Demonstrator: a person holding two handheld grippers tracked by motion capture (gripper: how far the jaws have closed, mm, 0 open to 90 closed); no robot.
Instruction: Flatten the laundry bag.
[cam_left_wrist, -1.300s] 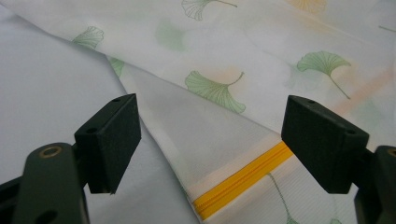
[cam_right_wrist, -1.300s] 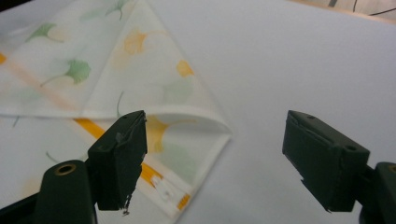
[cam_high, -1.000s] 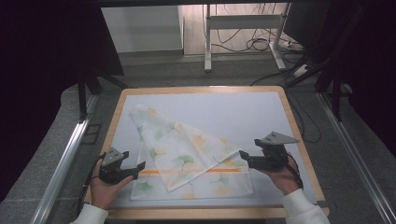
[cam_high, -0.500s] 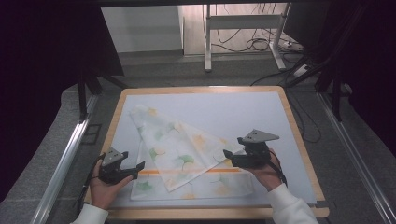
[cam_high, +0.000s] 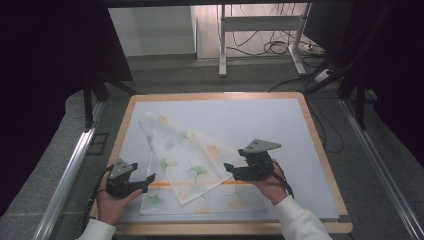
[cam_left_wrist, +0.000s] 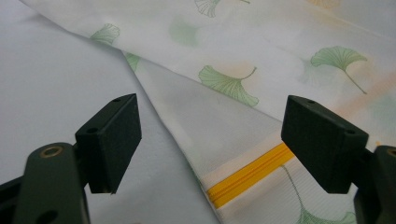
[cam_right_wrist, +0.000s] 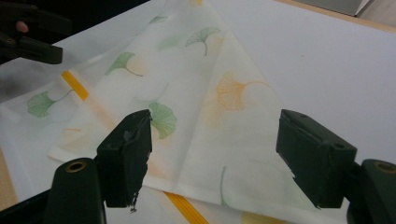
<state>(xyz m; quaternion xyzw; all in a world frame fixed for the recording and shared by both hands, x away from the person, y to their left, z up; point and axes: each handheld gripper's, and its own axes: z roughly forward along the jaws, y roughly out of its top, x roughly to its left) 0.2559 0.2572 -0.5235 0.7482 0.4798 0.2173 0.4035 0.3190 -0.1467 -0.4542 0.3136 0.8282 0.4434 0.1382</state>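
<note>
Right gripper (cam_high: 231, 169), held in a person's hand (cam_high: 267, 182) at the near right of the table (cam_high: 320, 150), stands with its jaws spread wide and nothing between them, poised just off the right-hand edge of the cloth (cam_high: 187, 160). In the right gripper view the gripper (cam_right_wrist: 212, 158) looks over a folded triangular flap of the cloth (cam_right_wrist: 196, 102), the flap's lower edge lying between and just ahead of the open jaws, a yellow stripe (cam_right_wrist: 184, 205) peeping out from beneath it. The left gripper (cam_high: 150, 179), in the other hand (cam_high: 112, 202) at the near left, is likewise wide open and empty, its tips at the cloth's left edge. The left gripper view shows that gripper (cam_left_wrist: 212, 144) framing the cloth's (cam_left_wrist: 243, 93) edge, which runs diagonally down between the jaws, with the yellow stripe (cam_left_wrist: 250, 175) crossing the fabric near the right jaw; whether the jaws touch the cloth cannot be told. The cloth, white with green and orange ginkgo leaves, lies flat on the near left half of the white-topped table, one corner folded over into a triangle pointing toward the right gripper, a far corner reaching toward the table's back left. The two grippers sit well apart, the cloth between them
</note>
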